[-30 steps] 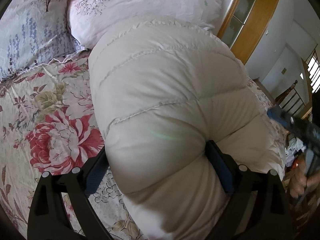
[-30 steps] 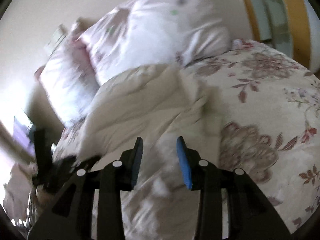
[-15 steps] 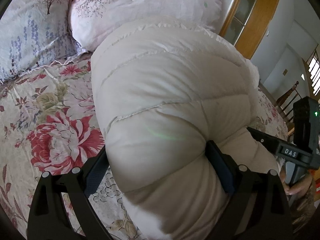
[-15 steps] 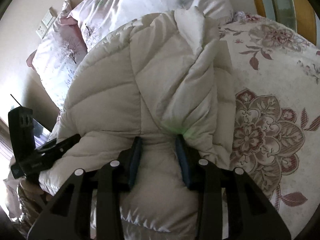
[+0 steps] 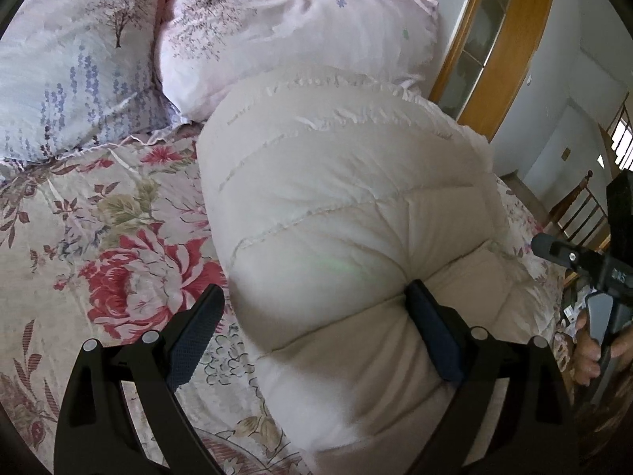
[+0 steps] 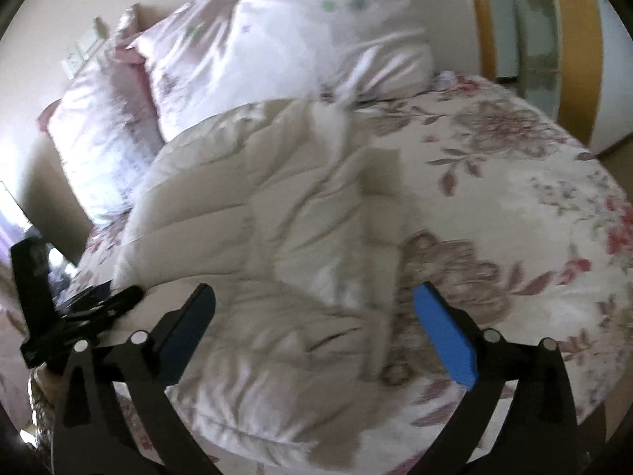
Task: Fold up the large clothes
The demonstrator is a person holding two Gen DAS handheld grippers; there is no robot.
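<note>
Floral bedspread [image 6: 514, 206] carries the cream puffer jacket [image 5: 348, 206], folded into a bundle whose long axis runs toward the pillows [image 5: 277, 31]. Left gripper [image 5: 316, 332] straddles its near end, jaws wide, one pad denting it. Right gripper [image 6: 316, 328] hovers just above, jaws opening, holding nothing.

Down jacket [image 5: 340, 213]: cream quilted cloth, puffy, faint sheen. Bedsheet [image 5: 99, 237]: matt floral cloth. Pillows [image 5: 277, 31]: smooth, slightly glossy fabric. Left gripper [image 5: 312, 312]: matt black plastic, textured blue pads [image 5: 433, 336]. Cabinet frame [image 5: 510, 51]: varnished wood.
</note>
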